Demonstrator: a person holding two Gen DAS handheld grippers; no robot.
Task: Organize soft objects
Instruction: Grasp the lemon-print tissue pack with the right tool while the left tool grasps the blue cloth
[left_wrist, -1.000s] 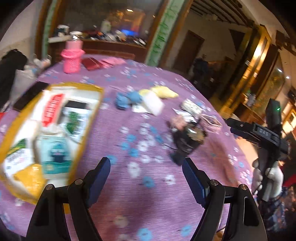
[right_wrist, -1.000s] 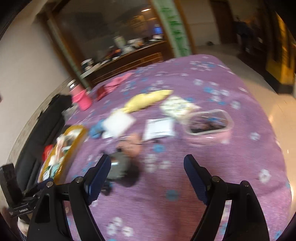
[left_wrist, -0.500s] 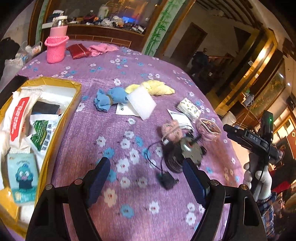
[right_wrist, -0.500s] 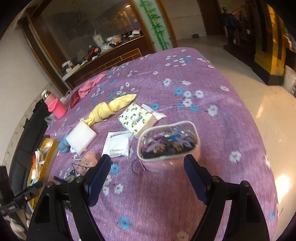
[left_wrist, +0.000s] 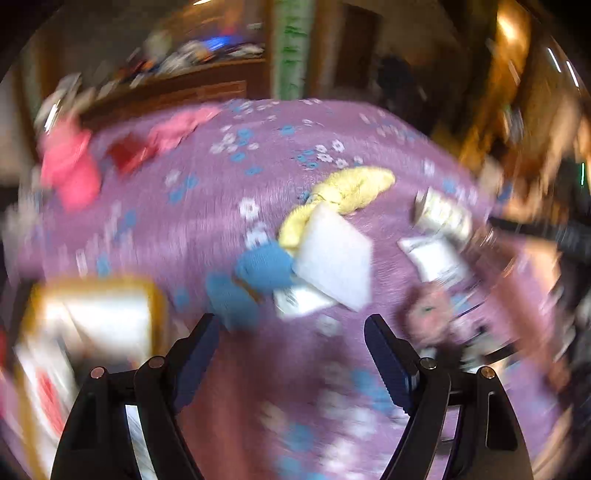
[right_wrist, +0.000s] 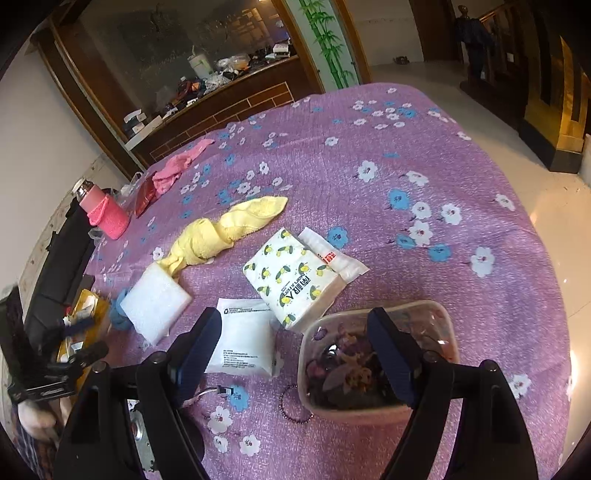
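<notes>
Left wrist view is smearing heavily: the left gripper (left_wrist: 291, 350) is standing spread and empty over the purple cloth (left_wrist: 207, 206); one yellow towel (left_wrist: 347, 192), one white sponge (left_wrist: 336, 254) and one blue cloth (left_wrist: 264, 266) are lying together ahead, while the yellow box (left_wrist: 155, 299) is blurring at the left.

Right wrist view is showing the right gripper (right_wrist: 291, 350) spread, gripping nothing, its far finger covering part of one clear container (right_wrist: 436, 317). One tissue pack (right_wrist: 291, 277) is lying just beyond, with bare cloth stretching to the table's far edge.

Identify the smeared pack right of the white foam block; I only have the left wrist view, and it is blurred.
Observer: It is a tissue pack printed with lemons, lying beside a flat white sachet.
Operator: Report anything near the right gripper.
Observer: A clear tub of small trinkets sits just ahead of the right gripper, whose jaws are open and empty.
Operator: Name anything loose beside it.
Observer: A dark beaded bracelet lies at the tub's left.
</notes>
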